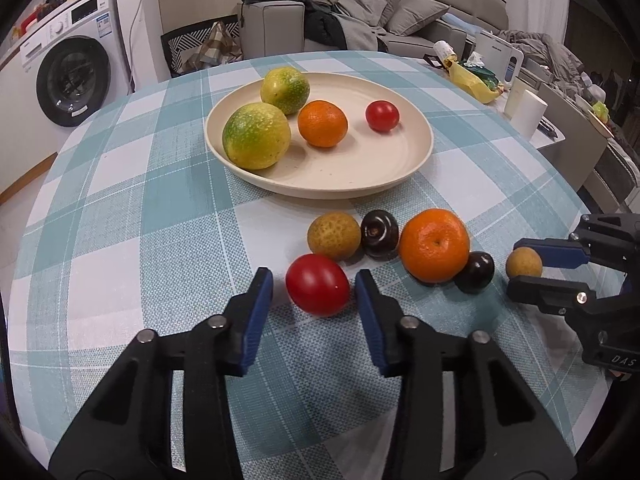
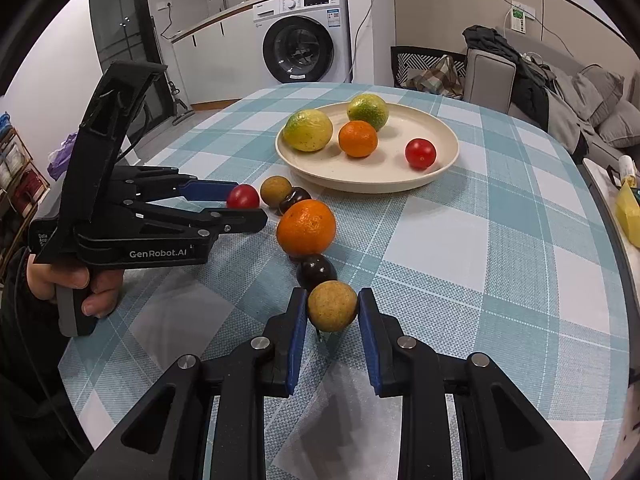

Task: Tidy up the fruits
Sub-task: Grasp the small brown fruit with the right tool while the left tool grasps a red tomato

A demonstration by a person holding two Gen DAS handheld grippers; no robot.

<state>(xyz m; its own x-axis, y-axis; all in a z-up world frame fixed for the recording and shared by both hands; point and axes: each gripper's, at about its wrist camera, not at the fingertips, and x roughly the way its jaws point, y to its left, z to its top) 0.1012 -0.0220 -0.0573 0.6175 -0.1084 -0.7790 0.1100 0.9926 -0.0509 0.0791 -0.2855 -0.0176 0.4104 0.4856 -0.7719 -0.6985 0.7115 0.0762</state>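
My left gripper (image 1: 314,280) straddles a red tomato (image 1: 318,285) on the checked tablecloth. Its right pad touches the tomato and a thin gap shows at the left pad. My right gripper (image 2: 332,300) is shut on a brown longan (image 2: 332,306), low over the cloth. Between the grippers lie another longan (image 1: 334,236), two dark plums (image 1: 380,234) (image 1: 476,272) and a large orange (image 1: 434,245). Behind them, the cream plate (image 1: 416,160) holds two green-yellow citrus (image 1: 256,136), a small orange (image 1: 322,123) and a small red tomato (image 1: 382,115).
A person's hand (image 2: 96,284) grips the left tool's handle at the table's left edge. Beyond the table's right edge, a side table holds a yellow bag (image 1: 474,80) and white cups (image 1: 528,114). A washing machine (image 2: 300,46) and a sofa stand behind.
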